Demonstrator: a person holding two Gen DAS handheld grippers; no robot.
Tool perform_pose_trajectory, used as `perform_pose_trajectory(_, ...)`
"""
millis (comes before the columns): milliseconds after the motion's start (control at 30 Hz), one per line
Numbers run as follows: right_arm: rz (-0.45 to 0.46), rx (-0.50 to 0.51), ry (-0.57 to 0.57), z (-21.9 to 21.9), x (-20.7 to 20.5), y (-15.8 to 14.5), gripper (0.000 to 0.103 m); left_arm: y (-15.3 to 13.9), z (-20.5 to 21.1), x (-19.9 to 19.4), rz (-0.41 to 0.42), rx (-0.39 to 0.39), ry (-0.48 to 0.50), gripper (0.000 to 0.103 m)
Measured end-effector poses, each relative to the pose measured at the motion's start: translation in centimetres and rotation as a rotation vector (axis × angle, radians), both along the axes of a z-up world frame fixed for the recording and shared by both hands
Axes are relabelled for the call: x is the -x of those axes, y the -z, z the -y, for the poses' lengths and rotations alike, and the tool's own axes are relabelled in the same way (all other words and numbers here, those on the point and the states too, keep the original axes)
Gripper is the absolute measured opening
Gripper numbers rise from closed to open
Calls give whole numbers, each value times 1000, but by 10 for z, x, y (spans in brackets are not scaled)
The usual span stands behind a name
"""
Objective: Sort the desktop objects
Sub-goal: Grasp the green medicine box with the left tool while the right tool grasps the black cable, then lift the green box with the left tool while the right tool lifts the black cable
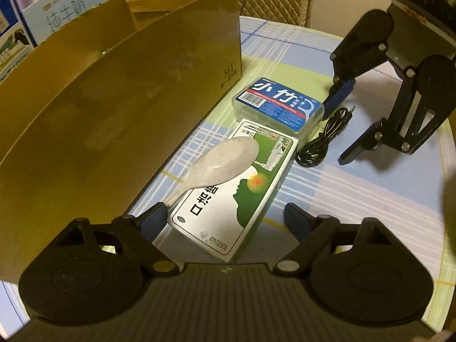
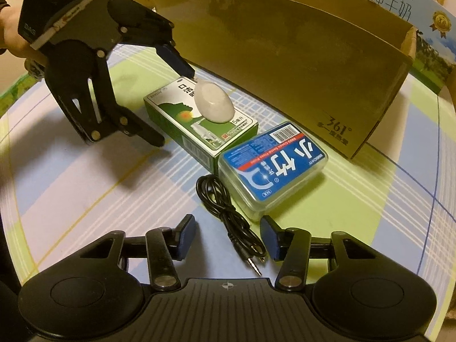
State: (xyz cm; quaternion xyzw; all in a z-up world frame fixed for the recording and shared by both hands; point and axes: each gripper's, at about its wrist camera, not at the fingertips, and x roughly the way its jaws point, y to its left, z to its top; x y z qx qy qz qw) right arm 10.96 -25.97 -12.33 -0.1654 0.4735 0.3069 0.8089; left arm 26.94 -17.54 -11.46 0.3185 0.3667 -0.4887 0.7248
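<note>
A white spoon (image 1: 225,159) lies tilted on a green and white box (image 1: 228,213), and its handle end touches my left gripper's left fingertip (image 1: 156,216). My left gripper (image 1: 225,213) is open and straddles the near end of that box. Beyond it lies a blue-labelled clear floss box (image 1: 278,104). A coiled black audio cable (image 2: 228,213) lies beside the floss box (image 2: 273,168), its plug end between the fingers of my open right gripper (image 2: 228,229). The right wrist view shows the left gripper (image 2: 174,107) over the green box (image 2: 199,125), with the spoon (image 2: 213,102) at its far finger.
A large open cardboard box (image 1: 128,99) stands along the table's left side, close behind the objects. A blue and white milk carton case (image 2: 413,14) stands behind it. The round table has a checked cloth (image 2: 85,185) with bare room to the right gripper's left.
</note>
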Motion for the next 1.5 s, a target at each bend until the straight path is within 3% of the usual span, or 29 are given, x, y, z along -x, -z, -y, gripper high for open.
perform_pose_trajectory(133, 2, -1, 3, 0, 1, 0, 43, 3, 0, 4, 46, -33, 27, 75)
perform_pose_trajectory(200, 3, 2, 12, 1, 0, -1, 35, 2, -3, 6, 64, -41, 29, 67)
perform_pose_trajectory(300, 1, 6, 24, -3, 0, -2, 20, 0, -7, 9, 56, -50, 38, 60)
perform_pose_trajectory(467, -10, 12, 7, -5, 12, -5, 13, -4, -16, 28, 30, -73, 55, 52)
perform_pose_trajectory(900, -23, 6, 40, 2, 48, -11, 13, -9, -56, 90, -25, -124, 4, 52)
perform_pose_trajectory(1033, -10, -2, 74, 9, 57, -13, 13, -16, -58, 100, -26, -86, -39, 52)
perform_pose_trajectory(1133, -3, 17, 76, 8, 60, -12, 22, -20, -53, 104, -29, -52, -58, 57)
perform_pose_trajectory(1200, 7, 20, 73, 9, 65, -15, 36, -20, -48, 105, -29, -45, -58, 59)
perform_pose_trajectory(1500, -5, 21, 9, 0, 58, -6, 37, -13, -25, 94, -23, -31, -58, 61)
